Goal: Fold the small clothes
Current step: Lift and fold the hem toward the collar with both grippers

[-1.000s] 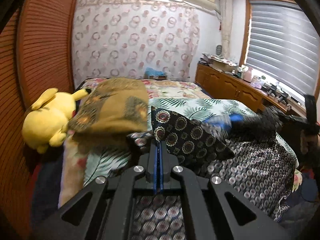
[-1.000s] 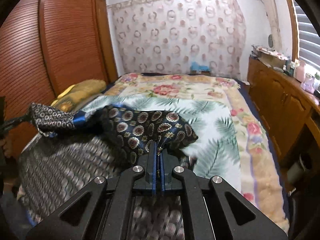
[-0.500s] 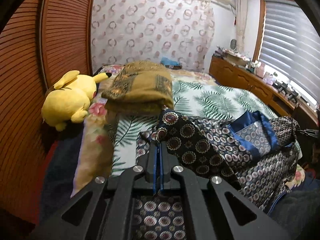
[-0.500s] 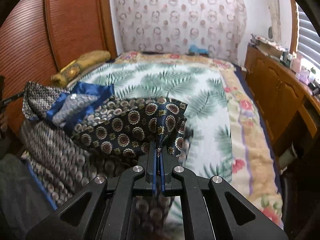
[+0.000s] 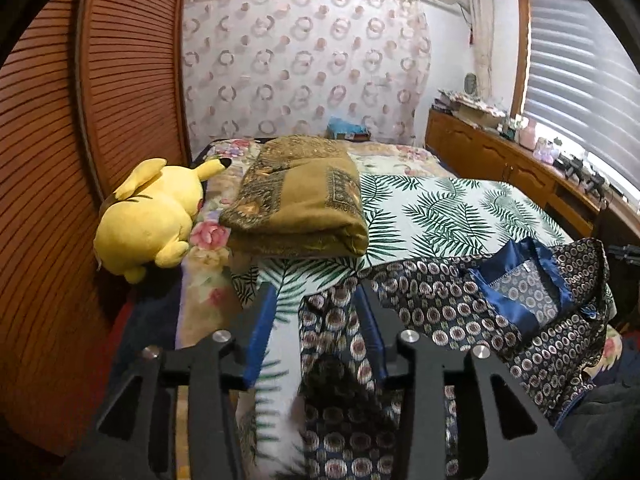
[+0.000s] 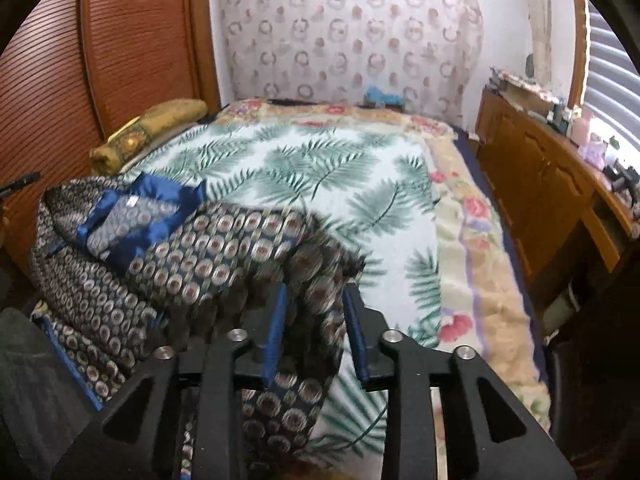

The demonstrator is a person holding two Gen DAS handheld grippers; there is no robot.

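- Left gripper [image 5: 316,316]: its fingers [image 5: 262,320] are opening, cloth lying loose between them.
- Right gripper [image 6: 314,324]: fingers opening too, a fold of the patterned garment [image 6: 208,256] draped between.
- To release well, let both corners drop flat together, then smooth.
- The garment lies on the bed's [image 6: 320,168] near edge, long axis crosswise, blue collar toward the pillow [image 5: 300,196].

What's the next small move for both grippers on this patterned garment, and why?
Probably draw both back clear of the cloth. The left gripper and right gripper both have jaws opening, and the patterned garment slumps loose between the pads onto the bed, blue lining showing. Then regrip for the next fold.
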